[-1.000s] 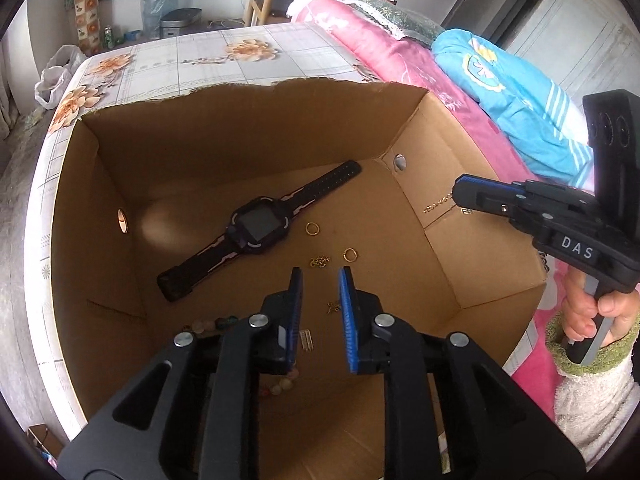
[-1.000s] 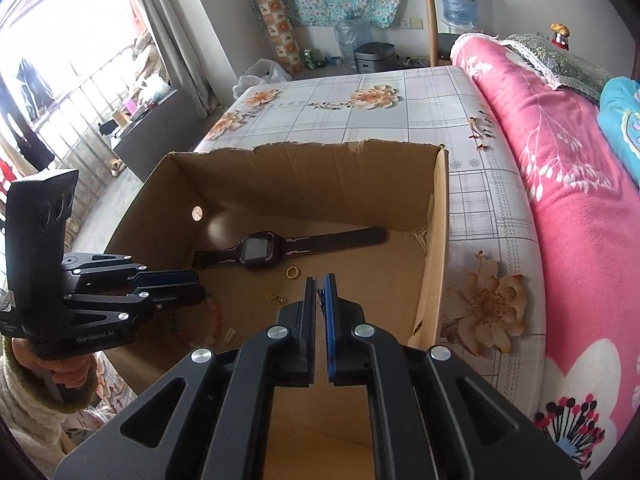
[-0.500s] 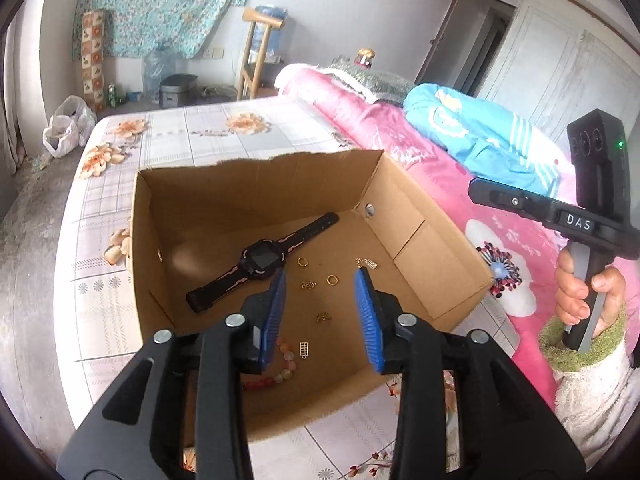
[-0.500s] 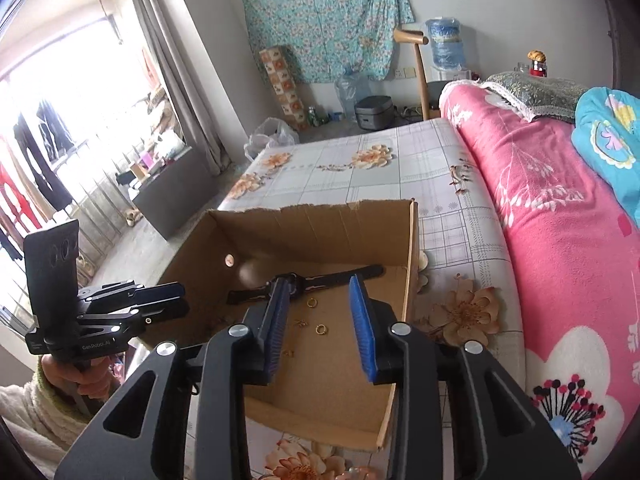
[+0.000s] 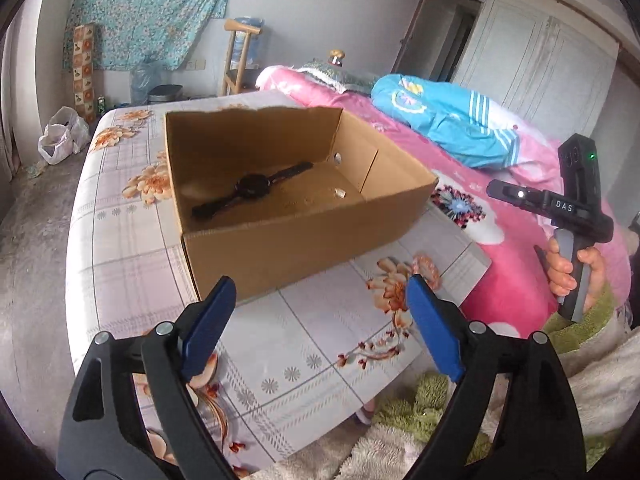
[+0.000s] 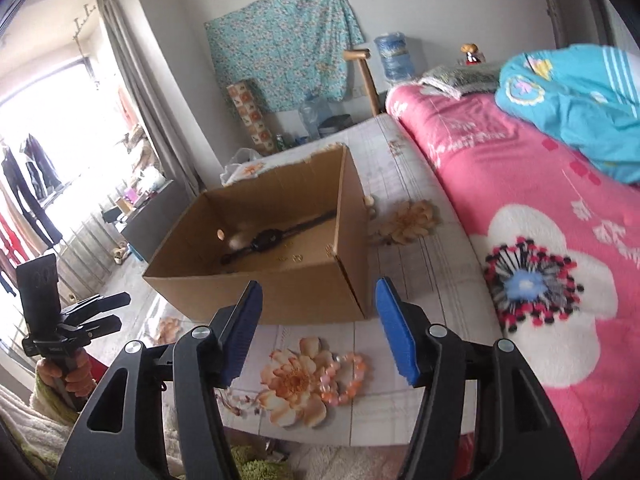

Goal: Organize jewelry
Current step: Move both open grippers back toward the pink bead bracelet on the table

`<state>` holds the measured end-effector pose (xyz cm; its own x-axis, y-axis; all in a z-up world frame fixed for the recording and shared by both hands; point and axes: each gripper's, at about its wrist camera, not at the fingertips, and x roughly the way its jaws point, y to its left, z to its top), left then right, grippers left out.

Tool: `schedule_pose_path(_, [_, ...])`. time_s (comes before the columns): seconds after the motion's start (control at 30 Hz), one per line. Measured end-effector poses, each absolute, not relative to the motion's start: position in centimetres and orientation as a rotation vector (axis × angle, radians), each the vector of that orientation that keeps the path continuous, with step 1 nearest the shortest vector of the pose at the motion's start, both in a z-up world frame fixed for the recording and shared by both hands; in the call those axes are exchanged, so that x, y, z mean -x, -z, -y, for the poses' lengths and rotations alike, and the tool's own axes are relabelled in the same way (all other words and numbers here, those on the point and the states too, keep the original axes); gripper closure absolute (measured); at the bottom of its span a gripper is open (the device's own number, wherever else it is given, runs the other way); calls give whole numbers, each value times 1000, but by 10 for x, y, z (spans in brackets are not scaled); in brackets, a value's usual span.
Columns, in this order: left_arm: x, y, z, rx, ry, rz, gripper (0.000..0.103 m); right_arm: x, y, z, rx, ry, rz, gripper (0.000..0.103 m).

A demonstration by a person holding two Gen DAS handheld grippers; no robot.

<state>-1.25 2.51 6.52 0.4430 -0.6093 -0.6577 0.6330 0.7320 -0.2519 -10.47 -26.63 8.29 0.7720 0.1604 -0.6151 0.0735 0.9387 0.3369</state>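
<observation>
Left tongs [image 5: 316, 324] spread wide, empty, above floral bench [image 5: 320, 344] just short of near wall of cardboard box [image 5: 300, 248]. Right tongs [image 6: 318, 332] also wide, empty, over bench edge. Black watch [image 5: 252, 186] flat on box floor; small gold pieces [image 5: 340, 192] near it toward right wall, too blurred to identify. Pink bead bracelet [image 6: 344, 376] on bench outside box, beside printed flower, below right tongs. Pink bedding [image 6: 520, 240] right of bench.
</observation>
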Motion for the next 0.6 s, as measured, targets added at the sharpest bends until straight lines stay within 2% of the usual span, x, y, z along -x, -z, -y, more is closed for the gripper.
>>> schedule_pose_path(0.17, [17, -23, 5, -156, 672, -905, 19, 105, -34, 269, -353, 89, -822, 45])
schedule_pose_path(0.33, [11, 9, 28, -288, 537, -958, 19, 95, -9, 256, -276, 133, -897, 48])
schedule_pose_path(0.6, [-4, 35, 23, -255, 420, -1033, 17, 76, 21, 240, -195, 147, -1007, 66])
